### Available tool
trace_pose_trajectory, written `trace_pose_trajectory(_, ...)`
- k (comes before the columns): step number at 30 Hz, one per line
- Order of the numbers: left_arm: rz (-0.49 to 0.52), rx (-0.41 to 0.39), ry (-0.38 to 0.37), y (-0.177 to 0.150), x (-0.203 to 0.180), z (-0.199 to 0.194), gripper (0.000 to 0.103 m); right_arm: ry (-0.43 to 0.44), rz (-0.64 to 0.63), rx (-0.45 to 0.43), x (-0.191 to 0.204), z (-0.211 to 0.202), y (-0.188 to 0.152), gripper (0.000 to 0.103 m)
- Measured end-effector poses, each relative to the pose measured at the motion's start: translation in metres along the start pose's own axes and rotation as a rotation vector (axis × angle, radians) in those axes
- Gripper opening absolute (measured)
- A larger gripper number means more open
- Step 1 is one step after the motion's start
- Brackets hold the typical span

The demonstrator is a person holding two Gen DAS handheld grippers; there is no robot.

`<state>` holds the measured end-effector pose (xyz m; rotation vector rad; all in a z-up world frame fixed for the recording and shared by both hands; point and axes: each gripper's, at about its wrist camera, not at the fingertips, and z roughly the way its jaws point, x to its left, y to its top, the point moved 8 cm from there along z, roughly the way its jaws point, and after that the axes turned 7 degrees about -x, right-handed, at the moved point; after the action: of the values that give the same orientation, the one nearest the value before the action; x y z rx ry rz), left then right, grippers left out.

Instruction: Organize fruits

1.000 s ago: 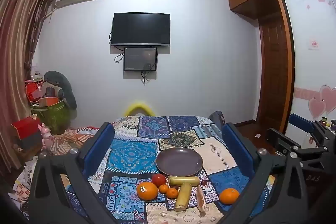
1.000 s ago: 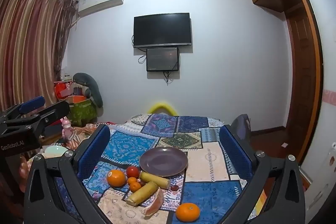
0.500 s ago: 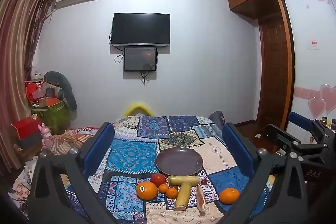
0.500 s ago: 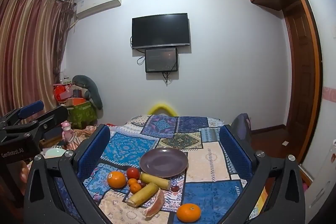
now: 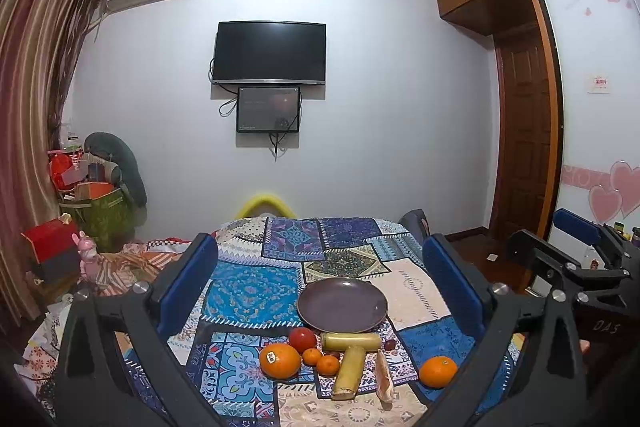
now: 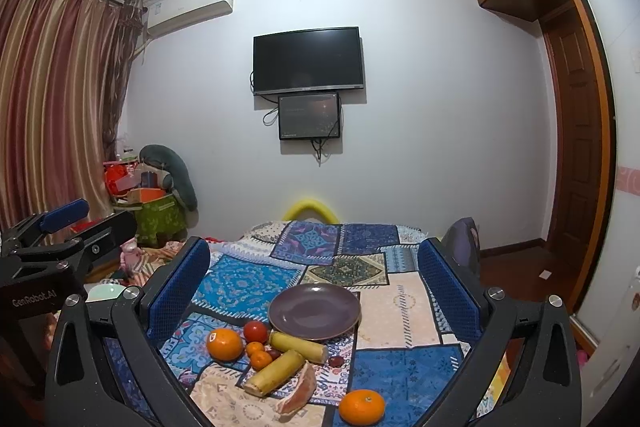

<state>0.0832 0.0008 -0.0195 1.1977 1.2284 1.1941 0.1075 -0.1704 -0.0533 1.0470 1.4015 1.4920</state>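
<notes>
An empty dark plate point(image 5: 342, 305) point(image 6: 314, 311) sits on a patchwork cloth. In front of it lie a big orange with a sticker point(image 5: 279, 360) point(image 6: 224, 344), a red tomato point(image 5: 303, 339) point(image 6: 255, 331), two small tangerines point(image 5: 327, 365) point(image 6: 261, 359), two yellow-green cane pieces point(image 5: 349, 371) point(image 6: 275, 372), a pomelo wedge point(image 5: 384, 379) point(image 6: 296, 395), a small dark fruit point(image 6: 336, 361) and another orange point(image 5: 437, 371) point(image 6: 361, 407). My left gripper point(image 5: 320, 287) and right gripper point(image 6: 314, 287) are both open and empty, held above and short of the fruit.
The patchwork table point(image 5: 248, 291) extends to the far wall with a TV point(image 5: 270, 53). Cluttered boxes and a green bin point(image 5: 100, 211) stand at left, with a wooden door point(image 5: 524, 131) at right. Each gripper shows at the edge of the other's view point(image 5: 580, 259) point(image 6: 60, 239).
Both views have shifted only slightly; the right gripper has drifted a little, and the fruit and plate have not moved.
</notes>
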Motion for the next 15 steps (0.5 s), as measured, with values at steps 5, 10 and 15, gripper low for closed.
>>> trace_pose_trajectory(5,-0.001,0.001,0.001,-0.0008,0.0001,0.0002,0.103,-0.001,0.005,0.001,-0.0005,0.0007,0.0006,0.103)
trace_pose_trajectory(10,0.000,0.002,0.000,-0.0009,-0.0005,0.0004,0.103,-0.001,0.015,0.003,-0.0025,0.0010,0.0010,0.103)
trace_pose_trajectory(15,0.003,0.002,-0.002,-0.0004,-0.0019,0.0012,0.103,0.001,0.017,0.003,-0.0027,0.0012,0.0001,0.103)
